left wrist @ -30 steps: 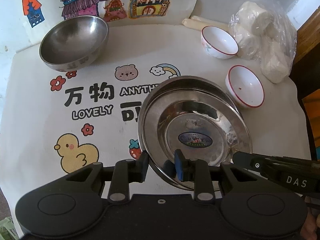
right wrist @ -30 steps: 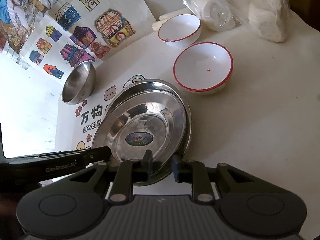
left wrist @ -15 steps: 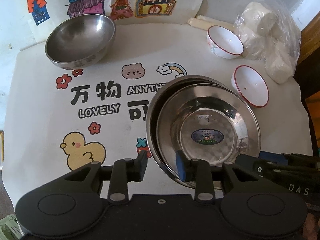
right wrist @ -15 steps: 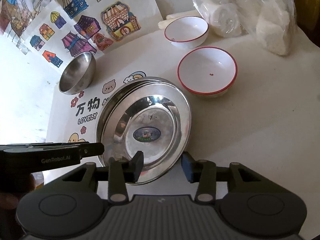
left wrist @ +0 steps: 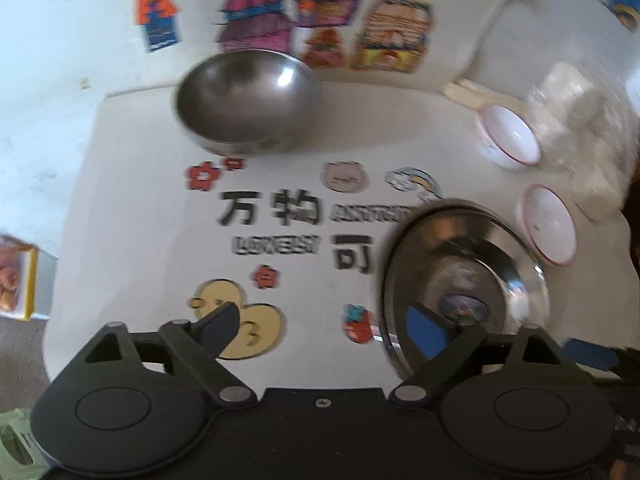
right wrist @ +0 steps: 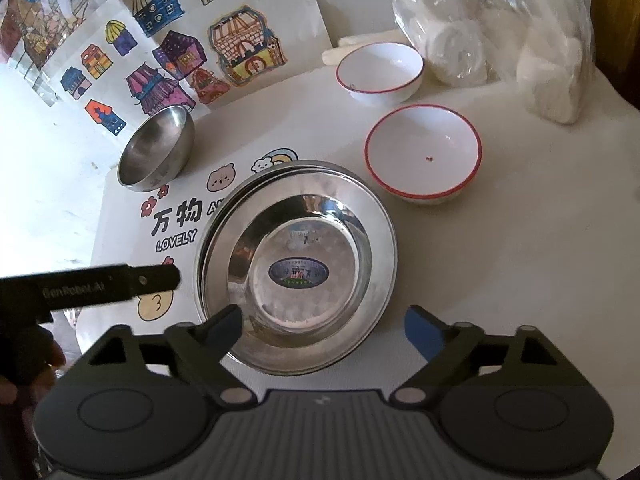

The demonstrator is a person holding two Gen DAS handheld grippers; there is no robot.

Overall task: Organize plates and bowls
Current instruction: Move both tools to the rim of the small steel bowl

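I am looking down on a white tablecloth (right wrist: 500, 280) printed with cartoons. My right gripper (right wrist: 324, 324) is hovering with its jaws spread wide and holding nothing, just above the near rim of the stacked steel plates (right wrist: 296, 264). One plate is sitting nested inside another, so I judge the plates to be sorted. My left gripper (left wrist: 324, 320) is also gaping wide and empty, hanging beside the plates' left edge over a yellow duck print (left wrist: 240, 324); this view is blurred. The bowls are looking unsorted: a steel bowl (right wrist: 156, 152) is standing alone, well apart at the far left, while two red-rimmed white bowls (right wrist: 422, 152) are sitting side by side but separate at the far right, the nearer one just beside the plates. A bag of white rolls (right wrist: 500, 36) is resting behind them. Stacking the bowls is what seems left.
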